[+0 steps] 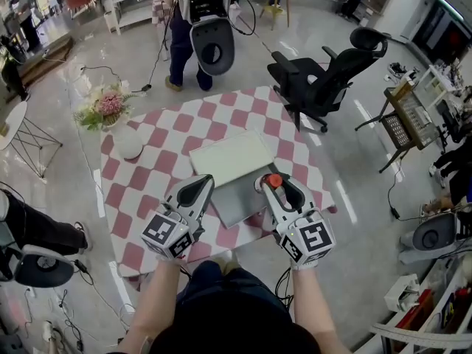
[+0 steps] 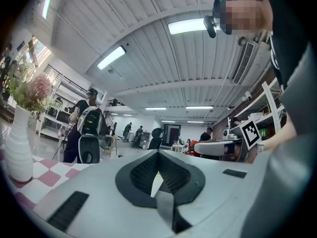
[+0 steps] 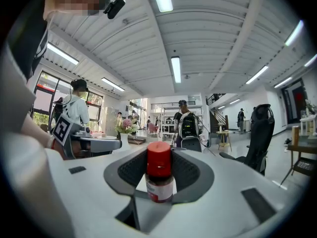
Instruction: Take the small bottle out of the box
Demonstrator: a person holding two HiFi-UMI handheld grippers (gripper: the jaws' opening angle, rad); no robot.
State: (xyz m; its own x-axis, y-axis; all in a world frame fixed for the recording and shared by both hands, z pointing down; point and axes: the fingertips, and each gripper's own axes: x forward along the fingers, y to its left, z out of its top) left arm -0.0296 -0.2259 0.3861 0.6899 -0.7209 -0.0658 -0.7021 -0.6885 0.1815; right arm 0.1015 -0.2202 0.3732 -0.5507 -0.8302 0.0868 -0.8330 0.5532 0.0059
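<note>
Standing upright between the pads of the right gripper (image 3: 159, 185), the small bottle (image 3: 159, 175) with its red cap is clamped by the body, the jaws held fairly wide around it. In the head view it is seen over the near right edge of the flat grey box (image 1: 234, 199), which lies on the checked table (image 1: 147, 169). The left gripper (image 2: 157, 180) is held beside it, jaws together, with nothing between them. A white vase (image 1: 127, 143) is set well to the left.
</note>
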